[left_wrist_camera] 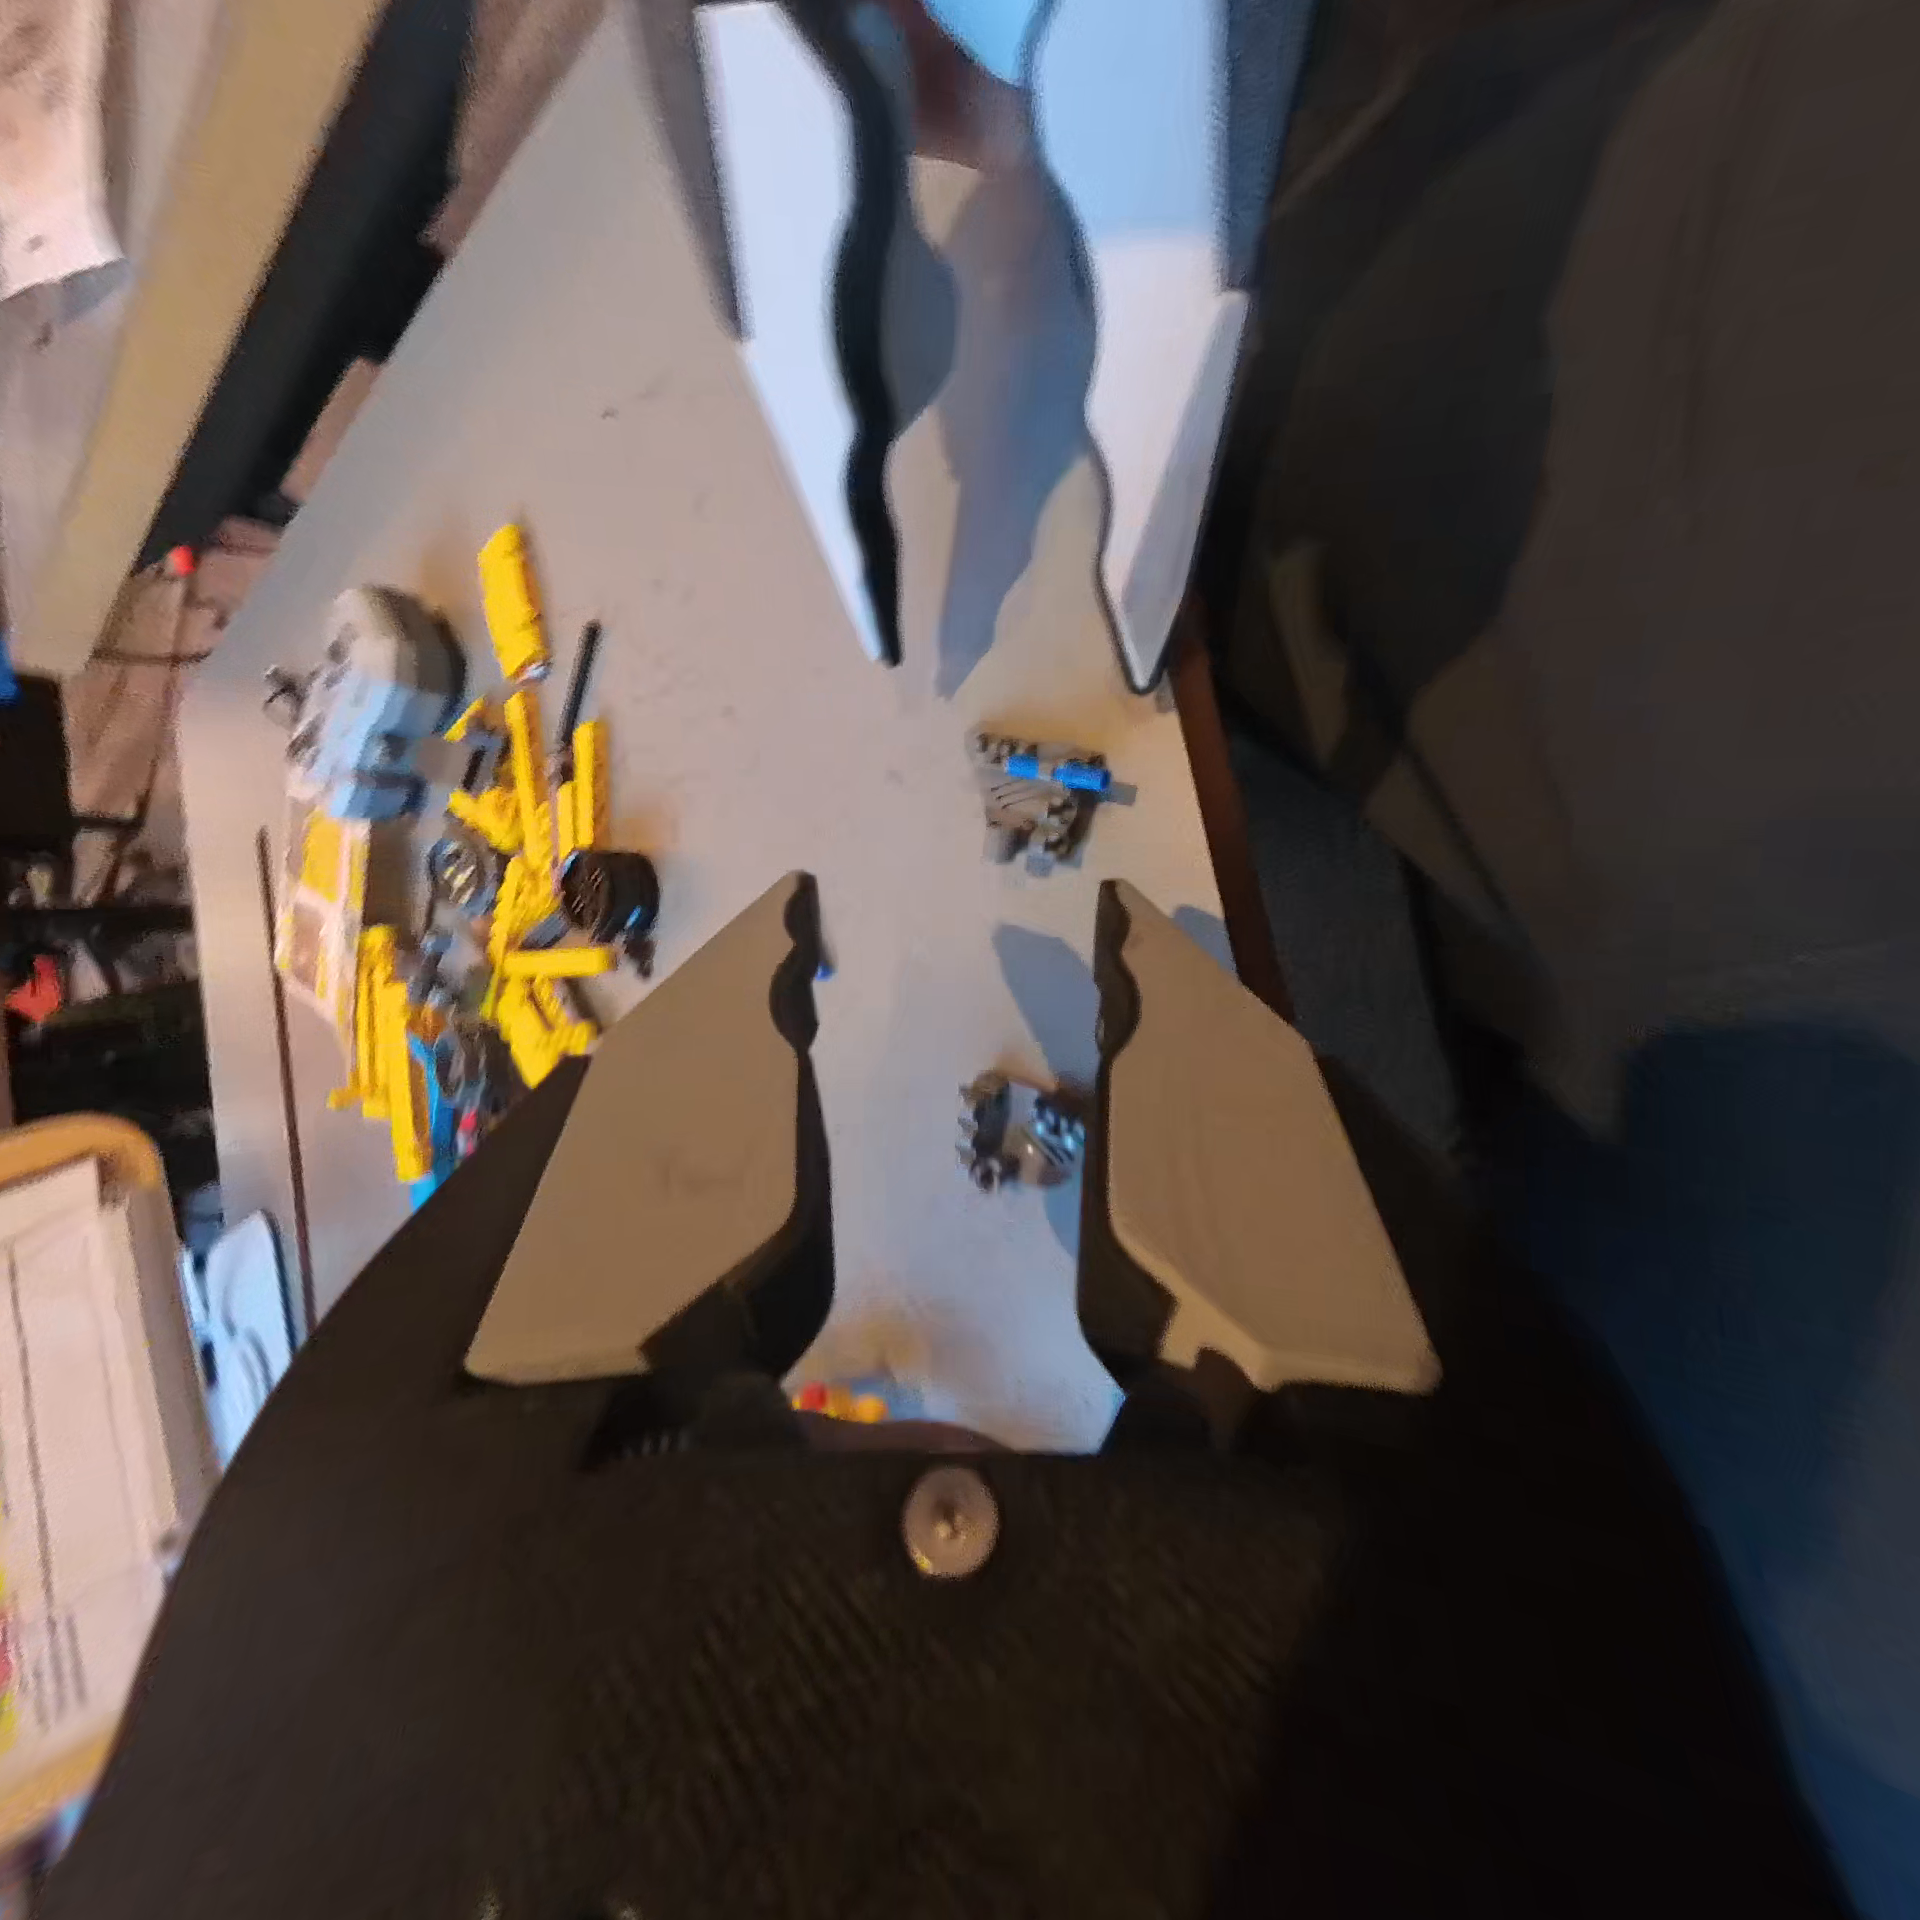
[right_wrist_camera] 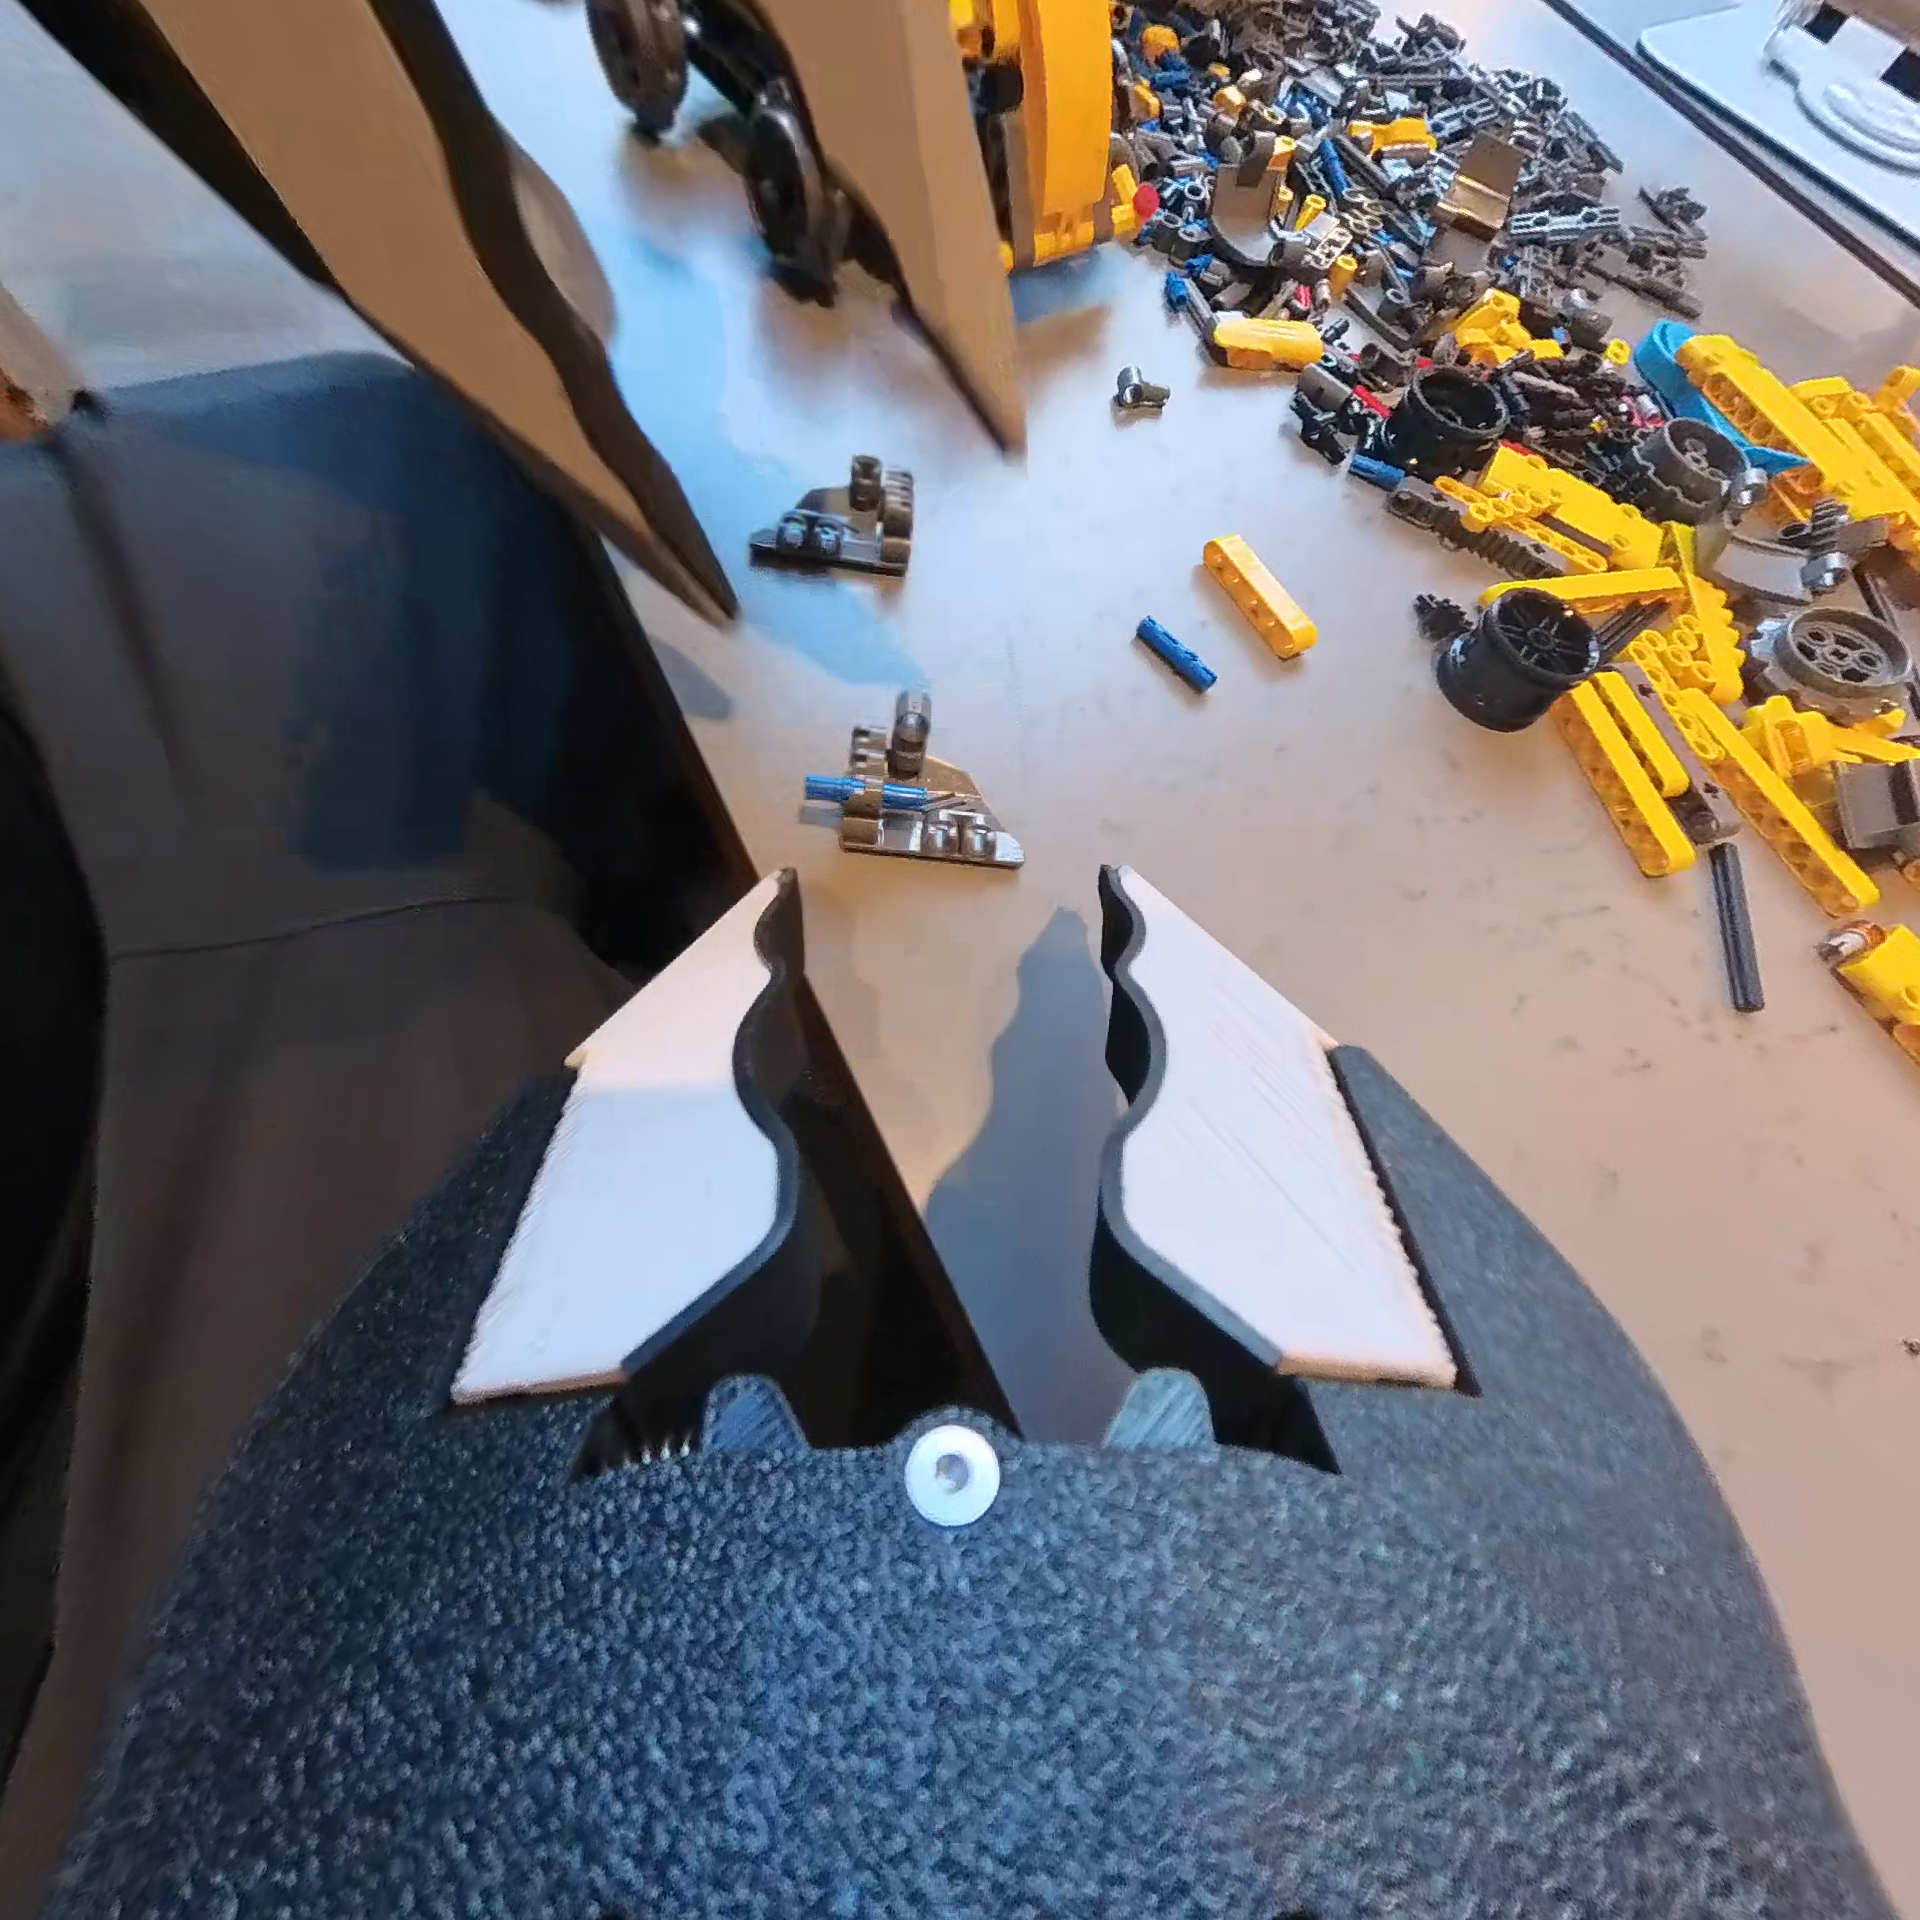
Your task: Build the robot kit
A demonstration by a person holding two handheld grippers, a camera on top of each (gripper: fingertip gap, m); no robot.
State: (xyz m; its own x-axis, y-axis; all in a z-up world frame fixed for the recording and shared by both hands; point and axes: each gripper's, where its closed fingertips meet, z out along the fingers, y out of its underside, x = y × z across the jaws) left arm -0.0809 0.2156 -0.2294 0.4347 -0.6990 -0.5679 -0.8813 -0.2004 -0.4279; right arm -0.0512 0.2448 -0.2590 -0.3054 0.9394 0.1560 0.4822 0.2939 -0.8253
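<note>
While both claws hang above the pale table (right_wrist_camera: 1195, 935), neither has anything between its fingers. The left gripper (left_wrist_camera: 956, 904) stands wide apart over bare tabletop, and the nearest thing to it is a small grey brick assembly (left_wrist_camera: 1023, 1132) lying just inside its right finger, apart from it as far as the blurred left wrist view shows. Farther on lies a second grey assembly with blue pins (left_wrist_camera: 1044, 795), and to the left a heap of yellow beams and black wheels (left_wrist_camera: 520, 883). The right gripper (right_wrist_camera: 948, 894) is likewise spread open and empty, its tips just short of the grey assembly with blue pins (right_wrist_camera: 914, 805), not touching it. Beyond that sits the other grey assembly (right_wrist_camera: 842, 520), near the tips of the left gripper. A loose blue pin (right_wrist_camera: 1176, 655) and a short yellow beam (right_wrist_camera: 1259, 594) lie apart on the table, with a large pile of yellow, black and grey pieces (right_wrist_camera: 1558, 416) to the right.
</note>
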